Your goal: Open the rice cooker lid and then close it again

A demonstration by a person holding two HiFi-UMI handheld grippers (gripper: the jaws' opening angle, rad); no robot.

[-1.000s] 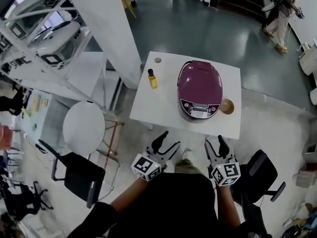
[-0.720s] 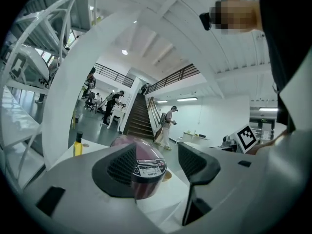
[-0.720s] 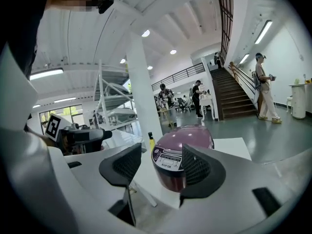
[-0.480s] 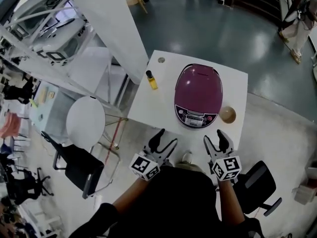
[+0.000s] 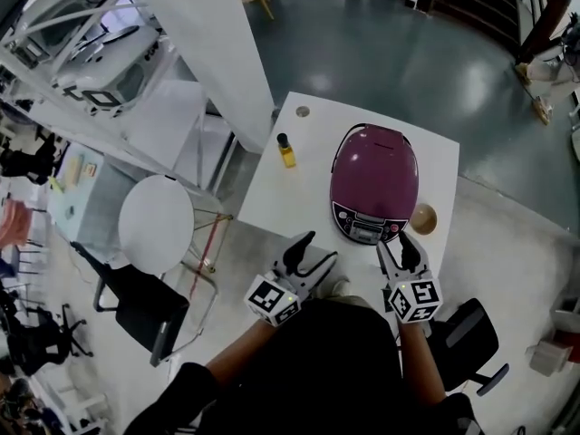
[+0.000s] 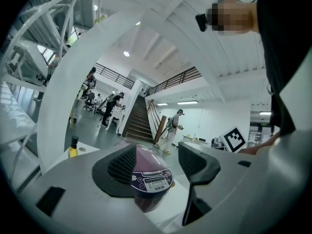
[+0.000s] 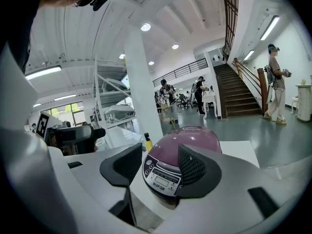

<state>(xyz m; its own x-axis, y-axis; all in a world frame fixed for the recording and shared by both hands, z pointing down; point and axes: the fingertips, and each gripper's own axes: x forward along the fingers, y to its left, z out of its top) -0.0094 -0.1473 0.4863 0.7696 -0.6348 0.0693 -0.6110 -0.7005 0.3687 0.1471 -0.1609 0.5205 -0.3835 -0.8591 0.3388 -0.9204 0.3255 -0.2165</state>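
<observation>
The white desk (image 5: pixel 292 198) carries a purple rice cooker (image 5: pixel 374 181) on its right half. The lid is down, and the control panel faces the person and sits close to the near edge. A tan bowl (image 5: pixel 423 217) lies just beside the cooker's right flank, near the desk's right corner. A small yellow bottle (image 5: pixel 286 150) stands well apart to the left, with bare desk between it and the cooker. A white pillar (image 5: pixel 213 43) rises beyond the desk's far-left corner, and a black chair (image 5: pixel 469 332) stands on the floor behind the right arm.

The right gripper (image 5: pixel 397 248) hangs at the near edge, directly before the control panel. Its fingers (image 7: pixel 194 169) are spread wide with nothing between them and touch nothing. The left gripper (image 5: pixel 311 254) hovers at the same edge, left of the cooker. Its fingers (image 6: pixel 118 169) are likewise apart and empty, and the cooker shows beyond the gap.
</observation>
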